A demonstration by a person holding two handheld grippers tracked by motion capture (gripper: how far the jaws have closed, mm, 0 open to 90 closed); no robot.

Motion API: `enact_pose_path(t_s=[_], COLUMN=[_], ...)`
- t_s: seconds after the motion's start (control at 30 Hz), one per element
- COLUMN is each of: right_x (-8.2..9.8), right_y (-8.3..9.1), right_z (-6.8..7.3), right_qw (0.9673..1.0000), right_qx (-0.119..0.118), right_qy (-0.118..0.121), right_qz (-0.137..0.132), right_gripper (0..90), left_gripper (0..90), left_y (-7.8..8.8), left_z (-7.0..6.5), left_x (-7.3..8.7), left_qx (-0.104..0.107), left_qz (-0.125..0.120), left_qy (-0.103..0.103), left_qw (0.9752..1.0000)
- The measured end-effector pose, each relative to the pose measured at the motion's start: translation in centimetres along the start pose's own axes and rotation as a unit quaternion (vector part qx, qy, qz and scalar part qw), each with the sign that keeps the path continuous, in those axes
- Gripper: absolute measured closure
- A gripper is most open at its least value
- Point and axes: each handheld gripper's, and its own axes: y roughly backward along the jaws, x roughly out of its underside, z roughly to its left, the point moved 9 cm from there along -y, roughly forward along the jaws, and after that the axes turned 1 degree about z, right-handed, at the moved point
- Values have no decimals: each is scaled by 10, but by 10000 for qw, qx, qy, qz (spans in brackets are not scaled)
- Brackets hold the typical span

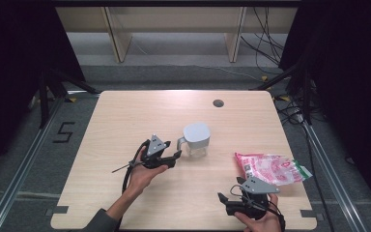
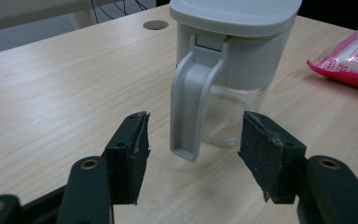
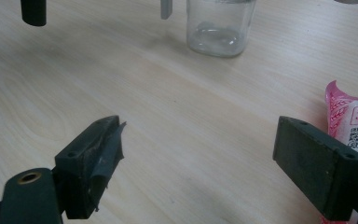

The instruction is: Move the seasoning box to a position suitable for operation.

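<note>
**Left gripper at the jug's handle**

The clear glass jug with a grey plastic lid and handle (image 1: 196,138) stands upright near the middle of the wooden table (image 1: 125,116). The left gripper (image 2: 193,151) sits just left of the jug, jaws part open with the handle between them, pads not touching. The right gripper (image 3: 198,161), nearer the person than the jug, gapes wide and empty, beside a pink printed plastic packet (image 1: 269,167).
</note>
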Motion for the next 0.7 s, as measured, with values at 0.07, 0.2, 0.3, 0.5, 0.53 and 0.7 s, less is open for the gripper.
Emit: enact_pose_path(t_s=[0.07, 0.2, 0.3, 0.5, 0.53, 0.7], right_x=[0, -1, -1, 0, 0, -1], right_y=[0, -1, -1, -1, -3, -3], right_z=[-1, -1, -1, 1, 0, 0], right_qw=[10000, 10000, 10000, 10000, 9998, 9997], right_qx=[-2, -9, -18, -46, -76, -116], right_qy=[80, 84, 90, 36, 186, 218], right_qz=[-8, -7, -14, 23, 1, -7], right_gripper=[166, 166, 167, 167, 169, 171], left_gripper=[448, 481, 521, 635, 644, 681], left_y=[-5, -13, -18, -24, -26, -30], left_z=[-1, 0, 3, 5, 5, 7], left_x=[-1, 0, -1, -3, -4, -5], left_qx=[25, 31, -19, -44, 3, -69], left_qz=[2, 48, 74, 5, 12, -52], left_qy=[-15, -81, -286, -239, -237, -292], left_qw=[10000, 10000, 9996, 9997, 9997, 9995])
